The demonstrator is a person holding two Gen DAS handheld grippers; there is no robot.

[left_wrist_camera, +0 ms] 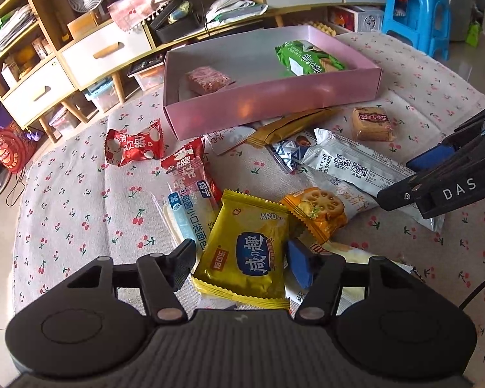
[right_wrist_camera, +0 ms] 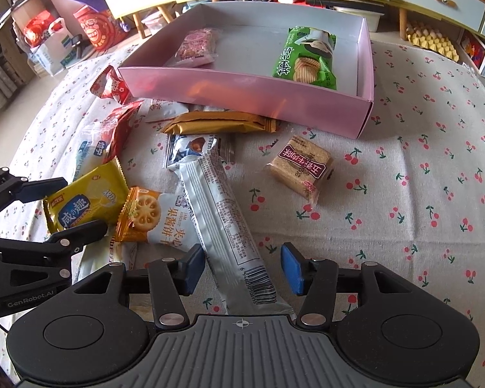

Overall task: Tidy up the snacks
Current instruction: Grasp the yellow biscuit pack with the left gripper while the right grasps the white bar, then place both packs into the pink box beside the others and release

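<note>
A pink box (left_wrist_camera: 274, 105) (right_wrist_camera: 242, 97) stands at the far side of the cloth. It holds a green cracker pack (left_wrist_camera: 307, 58) (right_wrist_camera: 304, 58) and a pink bar (left_wrist_camera: 208, 79) (right_wrist_camera: 197, 45). Loose snacks lie in front of it. My left gripper (left_wrist_camera: 242, 260) (right_wrist_camera: 71, 207) has its pads against both sides of a yellow packet (left_wrist_camera: 245, 252) (right_wrist_camera: 84, 197), which rests on the pile. My right gripper (right_wrist_camera: 242, 268) (left_wrist_camera: 414, 174) stands open astride a long silver bar (right_wrist_camera: 223, 223) (left_wrist_camera: 359, 168); a gap shows beside its right pad (right_wrist_camera: 291, 268).
An orange lotus-root cracker pack (right_wrist_camera: 142, 213) (left_wrist_camera: 317, 210), a brown square biscuit (right_wrist_camera: 304, 168) (left_wrist_camera: 371, 123), a gold bar (right_wrist_camera: 220, 123), red wrappers (left_wrist_camera: 132, 145) and a bread pack (left_wrist_camera: 190, 200) lie about. Bare cherry-print cloth (right_wrist_camera: 420, 194) spreads to the right. Shelves and a blue stool (left_wrist_camera: 417, 13) stand behind.
</note>
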